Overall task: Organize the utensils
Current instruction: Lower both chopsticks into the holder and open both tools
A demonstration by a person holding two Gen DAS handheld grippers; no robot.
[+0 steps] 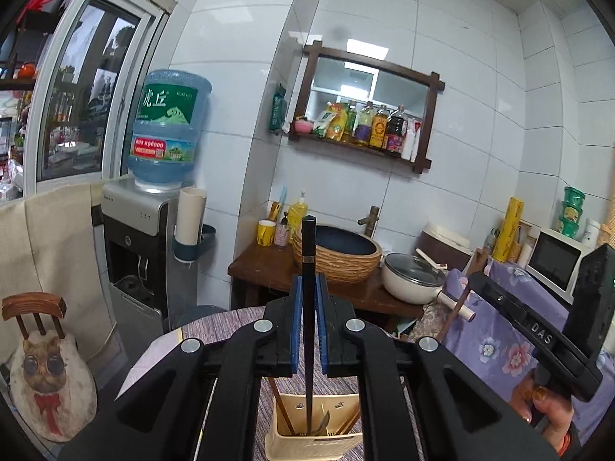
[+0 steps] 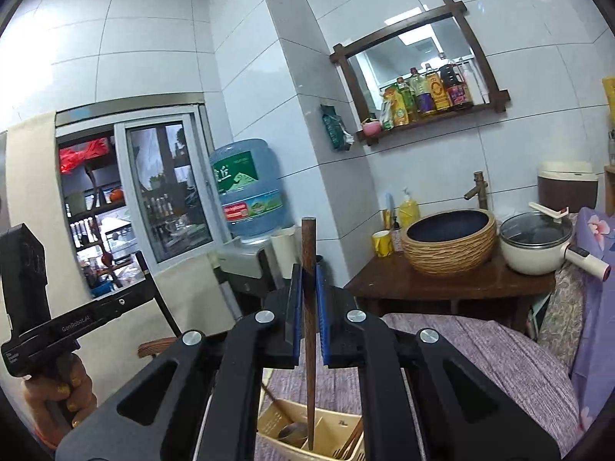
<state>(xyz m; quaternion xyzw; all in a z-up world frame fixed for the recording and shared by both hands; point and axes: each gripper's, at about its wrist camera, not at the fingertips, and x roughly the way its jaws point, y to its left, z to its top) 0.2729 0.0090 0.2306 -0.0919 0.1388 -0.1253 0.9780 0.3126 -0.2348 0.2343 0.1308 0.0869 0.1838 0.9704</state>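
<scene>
Two black plastic two-finger grippers are seen, the left gripper (image 1: 308,307) and right gripper (image 2: 308,299) each fitted with blue pads and round silver screws, white lettering marking their bodies, and gold-painted nails on the hand (image 1: 547,409) at one handle

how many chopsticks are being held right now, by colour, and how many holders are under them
black chopstick, in the left gripper: 1
brown wooden chopstick, in the right gripper: 1
cream utensil holder below both: 1
total: 3
</scene>
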